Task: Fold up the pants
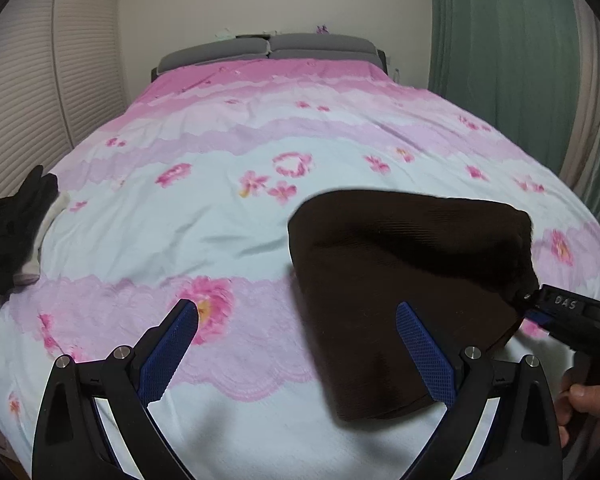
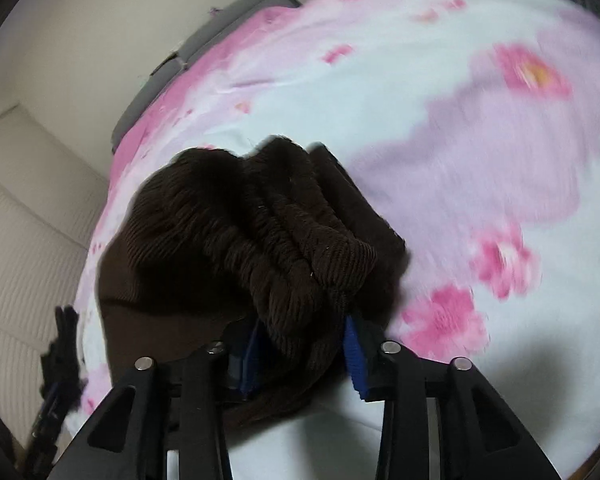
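Note:
Dark brown ribbed pants (image 1: 400, 280) lie folded on the pink and white floral bedspread (image 1: 220, 220), their right end lifted. My left gripper (image 1: 296, 320) is open and empty, low over the bed, its right finger at the pants' near left edge. My right gripper (image 1: 528, 300) enters from the right and is shut on the pants' corner. In the right wrist view the bunched elastic waistband (image 2: 284, 248) is clamped between the blue pads (image 2: 354, 356) of the right gripper (image 2: 300, 352), hiding most of the pads.
A pile of black and white clothes (image 1: 16, 236) lies at the bed's left edge. Grey pillows (image 1: 268, 50) sit at the head of the bed. A green curtain (image 1: 500, 60) hangs on the right; a white closet door (image 1: 40, 80) is on the left.

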Demonstrator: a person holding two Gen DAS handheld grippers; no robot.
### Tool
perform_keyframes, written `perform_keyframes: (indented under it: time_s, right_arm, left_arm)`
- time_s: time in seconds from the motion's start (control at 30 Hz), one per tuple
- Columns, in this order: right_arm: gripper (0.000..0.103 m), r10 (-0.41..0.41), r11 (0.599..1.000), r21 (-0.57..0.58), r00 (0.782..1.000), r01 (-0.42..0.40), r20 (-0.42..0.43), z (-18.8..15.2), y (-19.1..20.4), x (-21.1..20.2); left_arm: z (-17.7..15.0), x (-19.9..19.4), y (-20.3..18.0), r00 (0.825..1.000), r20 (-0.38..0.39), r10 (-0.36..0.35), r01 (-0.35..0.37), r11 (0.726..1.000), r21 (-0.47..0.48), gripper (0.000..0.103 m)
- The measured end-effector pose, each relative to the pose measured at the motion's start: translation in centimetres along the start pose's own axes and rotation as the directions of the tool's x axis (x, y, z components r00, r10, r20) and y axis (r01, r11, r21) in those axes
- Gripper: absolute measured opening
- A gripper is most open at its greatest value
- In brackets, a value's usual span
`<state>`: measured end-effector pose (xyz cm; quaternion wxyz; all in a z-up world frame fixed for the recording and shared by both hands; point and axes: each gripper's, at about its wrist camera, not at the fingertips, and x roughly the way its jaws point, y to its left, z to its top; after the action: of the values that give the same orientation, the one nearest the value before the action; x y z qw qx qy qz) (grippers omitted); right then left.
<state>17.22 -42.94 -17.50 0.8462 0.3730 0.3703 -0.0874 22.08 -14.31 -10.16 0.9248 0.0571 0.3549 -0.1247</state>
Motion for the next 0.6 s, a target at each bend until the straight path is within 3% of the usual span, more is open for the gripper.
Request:
perform_keyframes:
  time_s: [0.03,0.07,0.1,0.17,0.37,0.47,0.53,0.6]
  right_arm:
    - [0.041,0.004,1.0,0.001,1.0,-0.004,-0.001,0.2,0.1,-0.2]
    - [0.047,-0.006,1.0,-0.013,1.0,0.006,-0.003,0.5,0.5,-0.5]
    - [0.06,-0.028,0.999,-0.029,1.0,0.028,-0.003,0.6,0.9,-0.9]
    - [0.067,-0.083,0.995,-0.062,0.997,0.083,0.011,0.7,1.6,-2.0]
    - [0.067,-0.03,0.975,-0.212,0.987,0.064,0.16,0.9,3.7,-7.3]
    - [0.065,-0.003,0.942,-0.334,0.992,0.047,0.129,3.1,6.4,-7.1]
    - [0.064,-0.033,0.924,-0.379,0.997,0.057,0.068,4.9,7.9,-5.5]
    - [0.051,-0.055,0.923,-0.383,0.998,0.049,-0.005,6.4,8.3,-3.5]
  left_arm:
    - [-0.2,0.2,-0.1,1.0,-0.006,0.0,0.0,1.0,0.004,0.101]
    - [-0.3,0.4,-0.1,1.0,-0.011,0.001,-0.001,1.0,0.004,0.101]
    - [-0.3,0.5,-0.1,1.0,-0.015,0.0,0.0,1.0,0.002,0.101]
    - [-0.3,0.5,0.1,1.0,-0.017,-0.004,0.004,1.0,-0.009,0.101]
    - [0.7,-0.3,0.1,1.0,0.019,-0.016,0.016,1.0,-0.024,0.101]
    - [1.4,-0.3,-0.4,0.999,0.03,-0.024,0.025,0.999,-0.03,0.101]
    - [1.8,-0.3,-0.8,0.999,0.032,-0.033,0.034,0.999,-0.038,0.101]
    - [2.1,-0.3,-1.2,0.999,0.037,-0.037,0.039,0.998,-0.045,0.101]
